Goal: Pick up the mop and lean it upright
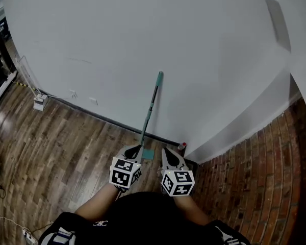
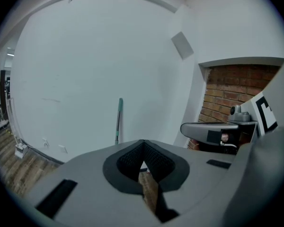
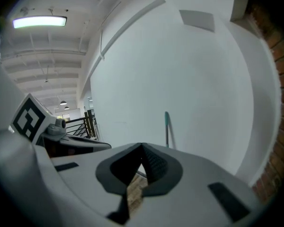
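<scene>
Against the white wall, the mop leans upright on the wooden floor near a brick wall, and the left gripper and right gripper are both clenched, empty.

Soft, even indoor light; the white wall is evenly bright. A ceiling lamp glows far left in the right gripper view. The mop casts a faint shadow to its right on the wall. All views bow strongly at the edges, with black corners in both gripper views.
</scene>
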Available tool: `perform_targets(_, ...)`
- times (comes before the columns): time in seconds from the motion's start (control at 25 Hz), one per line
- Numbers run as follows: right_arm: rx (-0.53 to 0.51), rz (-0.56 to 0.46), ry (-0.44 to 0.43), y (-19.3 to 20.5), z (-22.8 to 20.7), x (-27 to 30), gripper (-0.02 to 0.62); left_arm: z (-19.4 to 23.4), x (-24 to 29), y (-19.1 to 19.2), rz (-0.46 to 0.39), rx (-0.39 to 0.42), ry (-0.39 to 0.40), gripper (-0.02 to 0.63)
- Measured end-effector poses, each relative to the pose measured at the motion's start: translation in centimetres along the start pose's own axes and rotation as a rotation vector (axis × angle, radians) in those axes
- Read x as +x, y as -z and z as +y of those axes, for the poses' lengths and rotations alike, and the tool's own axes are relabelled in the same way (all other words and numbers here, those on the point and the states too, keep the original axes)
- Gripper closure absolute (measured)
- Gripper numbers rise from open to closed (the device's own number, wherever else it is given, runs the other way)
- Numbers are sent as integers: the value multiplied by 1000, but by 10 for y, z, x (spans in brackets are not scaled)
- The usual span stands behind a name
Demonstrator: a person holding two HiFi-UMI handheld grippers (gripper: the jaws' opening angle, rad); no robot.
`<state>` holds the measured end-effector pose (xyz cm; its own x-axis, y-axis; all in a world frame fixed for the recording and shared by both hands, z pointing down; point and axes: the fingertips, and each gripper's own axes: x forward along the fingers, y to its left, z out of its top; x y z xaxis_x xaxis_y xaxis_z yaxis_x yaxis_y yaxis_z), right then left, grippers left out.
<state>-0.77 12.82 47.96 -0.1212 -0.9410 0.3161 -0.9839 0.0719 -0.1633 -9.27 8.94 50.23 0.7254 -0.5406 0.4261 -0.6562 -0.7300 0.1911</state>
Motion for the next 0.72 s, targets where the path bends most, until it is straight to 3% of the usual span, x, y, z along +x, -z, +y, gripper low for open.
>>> perform_targets(0.48,-52,32,36,13,33,-2,583,19,-15,17,-7,-56,66,611)
perform_targets(0.72,-75,50,-5,12,45,16,583,32,-12,25,7,-83,50,611)
